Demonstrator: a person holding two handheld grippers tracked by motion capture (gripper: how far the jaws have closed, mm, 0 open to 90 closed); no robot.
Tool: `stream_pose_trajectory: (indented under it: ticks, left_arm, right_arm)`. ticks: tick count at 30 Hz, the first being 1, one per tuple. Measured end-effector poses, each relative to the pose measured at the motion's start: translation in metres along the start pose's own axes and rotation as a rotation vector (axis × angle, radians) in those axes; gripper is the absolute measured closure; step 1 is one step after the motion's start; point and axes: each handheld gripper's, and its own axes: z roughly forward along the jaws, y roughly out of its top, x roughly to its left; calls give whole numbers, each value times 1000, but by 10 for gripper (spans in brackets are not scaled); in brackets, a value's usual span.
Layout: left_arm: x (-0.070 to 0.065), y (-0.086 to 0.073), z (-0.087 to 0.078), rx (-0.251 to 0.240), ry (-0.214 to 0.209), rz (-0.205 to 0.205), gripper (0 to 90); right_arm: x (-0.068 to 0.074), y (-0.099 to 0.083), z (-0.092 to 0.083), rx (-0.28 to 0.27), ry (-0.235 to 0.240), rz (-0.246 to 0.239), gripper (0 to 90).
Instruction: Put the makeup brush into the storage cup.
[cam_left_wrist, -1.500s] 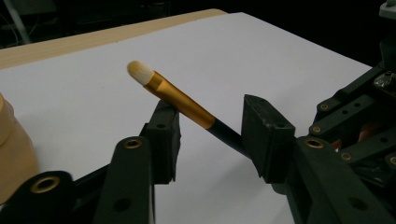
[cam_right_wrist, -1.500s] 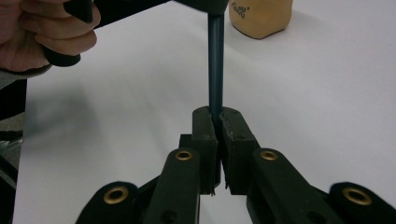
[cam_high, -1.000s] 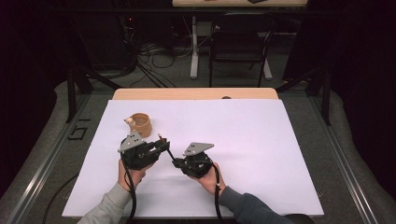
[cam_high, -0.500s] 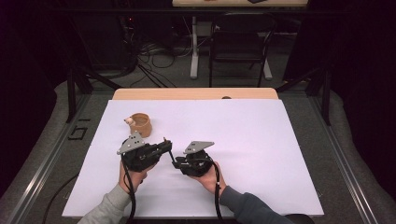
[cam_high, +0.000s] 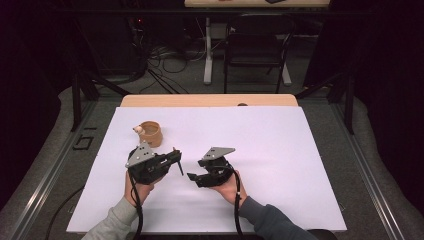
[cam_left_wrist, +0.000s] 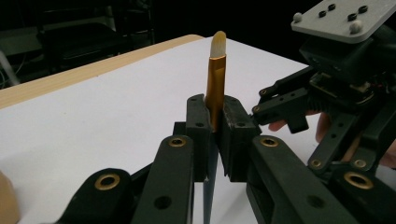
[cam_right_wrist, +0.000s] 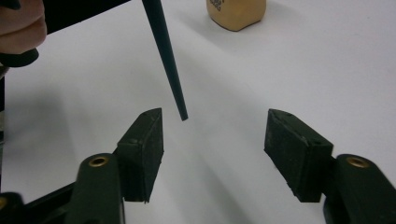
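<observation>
- The table (cam_high: 310, 165) has a white top, with a strip of bare wood along its far edge.
- The right gripper (cam_high: 192, 178) is held low over the table by the person's right hand (cam_high: 227, 185). Its jaws stand wide apart with nothing between them, and they point toward the left gripper.
- The left gripper (cam_high: 176, 156) is held by the left hand (cam_high: 136, 189), just beside the right gripper. Its jaws are pressed together on a brush (cam_left_wrist: 216, 74).
- A tan cup (cam_high: 149, 133) stands on the table, near the left gripper and behind it.
- The brush has a gold metal collar and a pale tip above the jaws. Its dark pointed handle (cam_right_wrist: 166, 56) comes down and ends between the open jaws of the right gripper, touching neither.
</observation>
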Motion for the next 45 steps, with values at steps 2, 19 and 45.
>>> stream_pose_trajectory:
  ticks: [2, 19, 45]
  left_arm:
    - [1, 0, 0, 1, 3, -2, 837]
    - [12, -2, -7, 7, 52, -5, 837]
    - [35, -5, -20, 13, 152, -16, 837]
  right_arm:
    - [-2, 0, -3, -3, -8, -2, 327]
    - [-27, -5, -28, 56, -109, -40, 148]
    - [-53, -17, -71, -21, -209, -60, 0]
